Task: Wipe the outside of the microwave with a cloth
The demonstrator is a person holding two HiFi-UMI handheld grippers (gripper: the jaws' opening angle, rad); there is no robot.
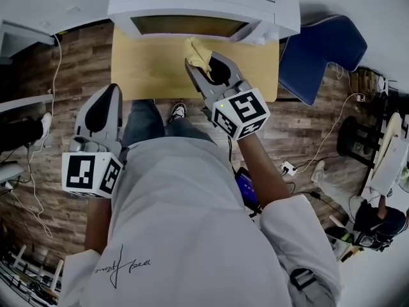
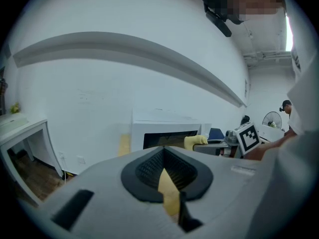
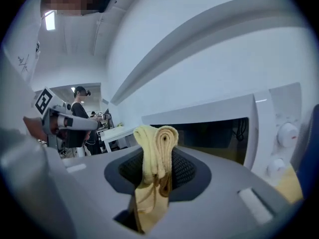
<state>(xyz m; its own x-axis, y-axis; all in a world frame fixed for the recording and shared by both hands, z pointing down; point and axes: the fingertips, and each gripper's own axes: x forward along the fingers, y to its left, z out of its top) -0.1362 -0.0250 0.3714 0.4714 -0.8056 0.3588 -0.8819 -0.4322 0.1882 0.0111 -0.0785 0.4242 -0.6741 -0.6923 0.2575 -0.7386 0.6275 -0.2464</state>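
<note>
On the table [image 1: 144,69], the microwave [image 1: 192,2] seems not yet wiped: your right gripper [image 1: 206,67] pinches the cloth [image 1: 197,48] near its door, while your left gripper [image 1: 110,96] is closed and empty.

Seen from the head camera, the microwave [image 1: 204,5] at twelve o'clock has a smooth white casing with a faint sheen. Its door window is dark and glossy. The table [image 1: 147,69] beneath it is a pale tan board, smooth and matt, wood-like. The yellow cloth [image 1: 198,51] just below the door looks soft and thick, with a nubbly towelling weave. The right gripper [image 1: 203,64] and left gripper [image 1: 112,91] have matt grey plastic shells, and their inner pads [image 3: 184,171] are black, finely ribbed and rubber-like. The floor [image 1: 38,171] at nine o'clock shows brown wood-grain planks with low sheen. At two o'clock, a blue seat pad [image 1: 326,50] looks fabric-covered. At six o'clock, the person's shirt [image 1: 192,235] is plain white matt cloth.
</note>
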